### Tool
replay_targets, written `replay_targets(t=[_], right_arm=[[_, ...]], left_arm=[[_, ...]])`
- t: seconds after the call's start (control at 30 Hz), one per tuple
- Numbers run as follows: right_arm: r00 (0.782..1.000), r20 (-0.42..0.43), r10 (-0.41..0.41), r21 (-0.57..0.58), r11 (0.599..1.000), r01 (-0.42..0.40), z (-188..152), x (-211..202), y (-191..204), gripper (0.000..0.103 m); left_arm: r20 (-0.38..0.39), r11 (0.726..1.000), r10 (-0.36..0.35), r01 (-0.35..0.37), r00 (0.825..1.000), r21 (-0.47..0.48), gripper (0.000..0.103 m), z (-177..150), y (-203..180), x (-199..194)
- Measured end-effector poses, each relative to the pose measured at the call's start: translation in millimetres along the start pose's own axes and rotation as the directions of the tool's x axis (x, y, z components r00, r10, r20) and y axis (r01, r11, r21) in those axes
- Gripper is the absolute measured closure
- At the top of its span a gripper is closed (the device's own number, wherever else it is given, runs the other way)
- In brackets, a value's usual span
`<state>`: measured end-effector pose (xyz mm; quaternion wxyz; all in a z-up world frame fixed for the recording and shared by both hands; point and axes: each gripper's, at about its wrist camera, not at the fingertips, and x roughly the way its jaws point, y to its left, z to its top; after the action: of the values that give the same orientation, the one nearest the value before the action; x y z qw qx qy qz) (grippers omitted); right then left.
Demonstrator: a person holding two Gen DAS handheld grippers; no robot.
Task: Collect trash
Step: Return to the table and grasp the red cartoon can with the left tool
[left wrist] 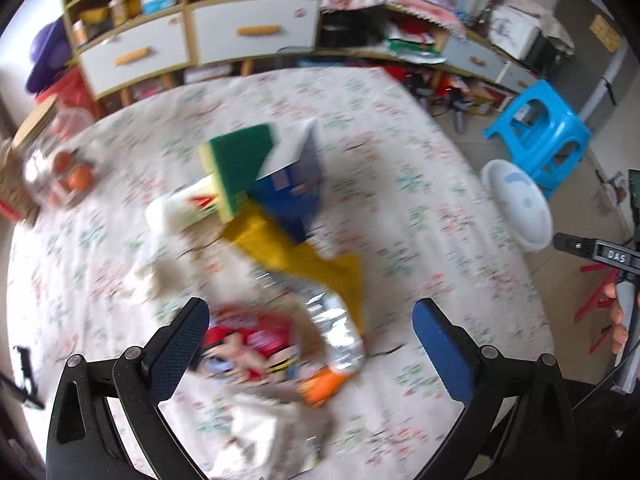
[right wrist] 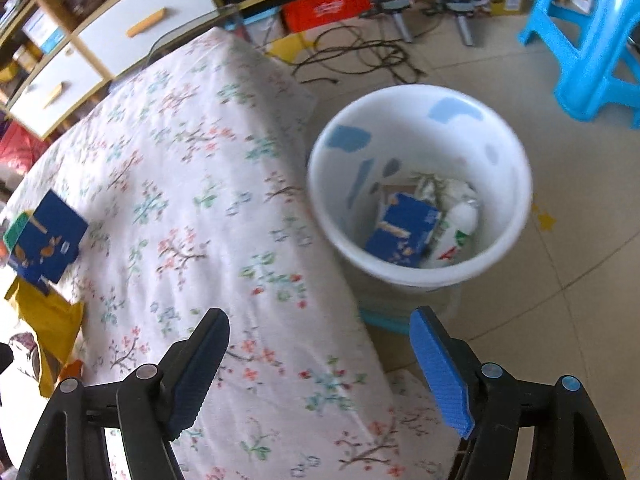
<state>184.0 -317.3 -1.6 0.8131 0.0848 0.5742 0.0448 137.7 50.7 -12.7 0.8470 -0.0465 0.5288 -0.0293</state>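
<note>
Left wrist view: a blurred heap of trash mid-table on the flowered cloth [left wrist: 420, 200] — green-topped sponge [left wrist: 234, 168], blue carton [left wrist: 294, 188] just behind it, yellow rag [left wrist: 304, 256] below, a white wrapper with red print [left wrist: 180, 208] to the left, then a silvery crushed bottle with an orange cap [left wrist: 340, 340] and a red printed packet [left wrist: 248, 340] nearest the camera. Left gripper [left wrist: 312, 348] spread about as wide as it goes, nothing pinched, packet and bottle lying beneath the gap. Right wrist view: right gripper [right wrist: 320, 372] also parted and empty, poised over the table edge, with the white bin [right wrist: 516, 168] on the floor just beside the table, already holding a blue carton [right wrist: 404, 232] and a white bottle [right wrist: 460, 224]. Judging by this, between drops: one load binned, next pick being lined up. Next move, probably: lower the left claw squarely over the packet or bottle, close on one item alone without snagging the rag, then carry across to the bin. Blue stool [left wrist: 540, 128] and shelving beyond, well apart from the work.
</note>
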Motion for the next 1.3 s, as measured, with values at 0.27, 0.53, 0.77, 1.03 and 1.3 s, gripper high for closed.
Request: replay_targets(t=[0.27,0.53,0.77,1.03,1.3], right_arm=[[1.0,-0.024,-0.008,-0.046,0.999,0.007,-1,13,26,0.024],[0.999,-0.04,-0.01,-0.069,0.998,0.007,-3,21,44,0.024],[0.999,-0.046,-0.001,-0.09,0.996,-0.003,-3,26,61,0.024],[0.998,-0.054,0.014,-0.116,0.993,-0.02,-4,31,84,0.024],[0.997,-0.065,0.042,-0.17,0.984,-0.052,-8,37,121,0.024]], left_arm=[[-0.09,0.999,0.028,-0.029,0.996,-0.017,0.001,-19,26,14],[-0.173,0.997,0.067,-0.062,0.983,0.039,0.001,-30,20,37],[-0.184,0.996,0.055,-0.068,0.981,-0.063,0.001,-26,41,46],[-0.152,0.997,-0.022,0.011,0.988,-0.073,0.009,-28,52,40],[-0.085,0.996,-0.014,0.006,0.996,-0.091,0.009,-33,69,12]])
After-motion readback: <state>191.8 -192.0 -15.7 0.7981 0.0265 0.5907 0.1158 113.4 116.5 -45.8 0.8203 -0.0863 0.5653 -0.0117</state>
